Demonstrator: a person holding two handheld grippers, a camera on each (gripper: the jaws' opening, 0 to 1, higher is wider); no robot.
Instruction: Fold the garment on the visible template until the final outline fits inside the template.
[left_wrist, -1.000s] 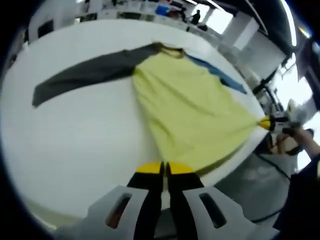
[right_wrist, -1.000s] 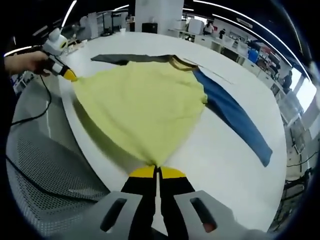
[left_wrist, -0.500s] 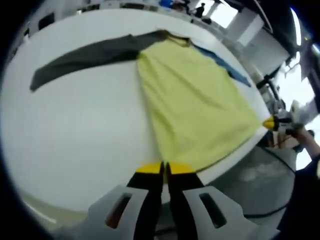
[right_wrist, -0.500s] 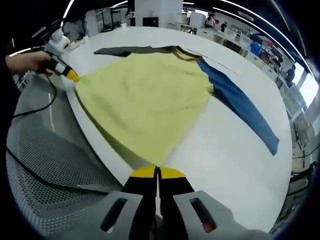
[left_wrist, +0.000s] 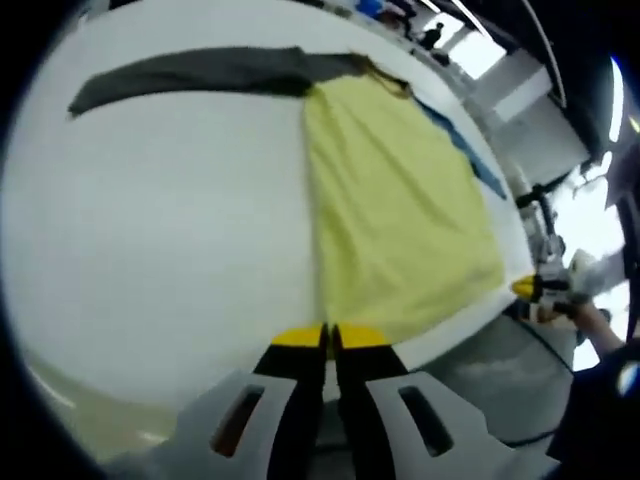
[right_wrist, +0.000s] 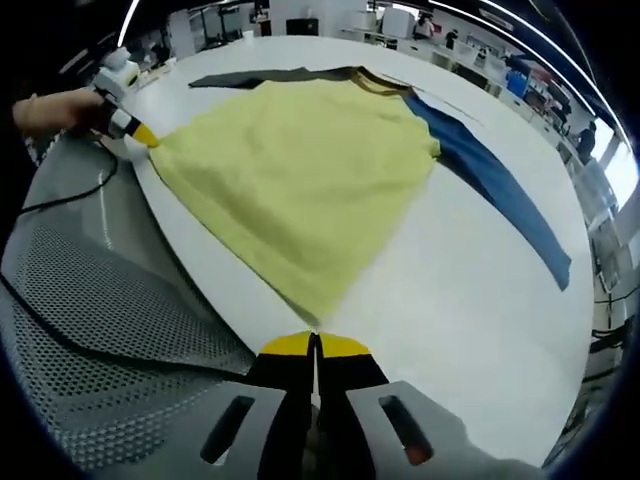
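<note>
A yellow shirt (right_wrist: 300, 170) with a dark grey sleeve (right_wrist: 270, 76) and a blue sleeve (right_wrist: 500, 190) lies spread on the white table (right_wrist: 470, 330). My right gripper (right_wrist: 315, 342) is shut on one hem corner at the table's near edge. In the right gripper view my left gripper (right_wrist: 140, 135), held by a hand (right_wrist: 50, 110), pinches the other hem corner. In the left gripper view the yellow shirt (left_wrist: 400, 210) stretches away from my left gripper (left_wrist: 327, 335), which is shut on the hem. The right gripper (left_wrist: 528, 290) is at the far hem corner. The grey sleeve (left_wrist: 200, 72) points left.
A grey perforated surface (right_wrist: 90, 340) lies below the table's edge, with a black cable (right_wrist: 60, 205) running across it. Desks and equipment stand in the room beyond the table (right_wrist: 400, 25). Bare white tabletop (left_wrist: 150, 220) spreads left of the shirt.
Both grippers have drawn the hem back toward the table's edge. The yellow body now lies flatter, and its hem is pulled straighter between the two corners.
</note>
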